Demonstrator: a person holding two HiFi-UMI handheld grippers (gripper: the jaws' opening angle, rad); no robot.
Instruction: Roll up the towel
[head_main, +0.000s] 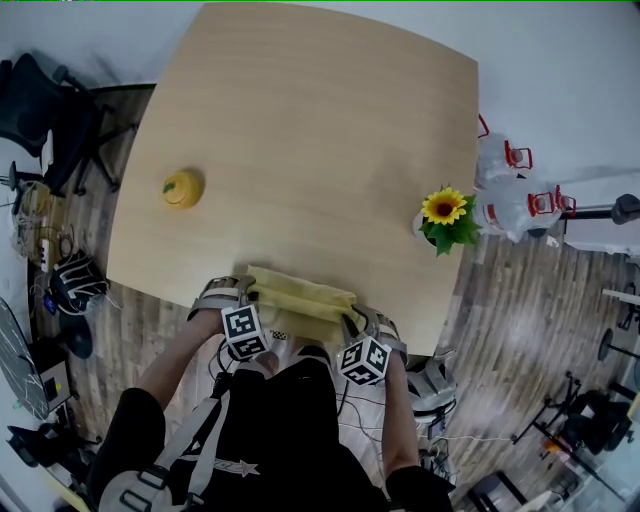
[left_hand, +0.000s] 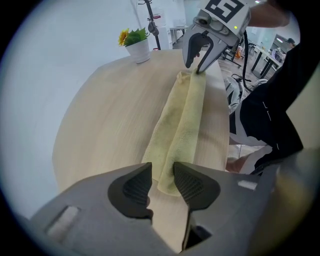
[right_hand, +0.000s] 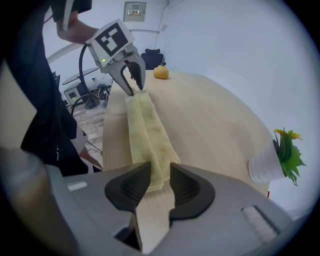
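Left gripper (left_hand: 161, 176) and right gripper (right_hand: 160, 174) are being held with jaws apart, unpressed, over the two ends of the towel (head_main: 302, 300), which is lying as a folded strip along the near edge of the table (head_main: 300, 130). It is being judged soft, light and limp, so one short end is best pinched through all layers.

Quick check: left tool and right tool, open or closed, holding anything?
Left tool: open, end of the yellow towel between its jaws, not clamped.
Right tool: open, the towel's other end between its jaws, not clamped.
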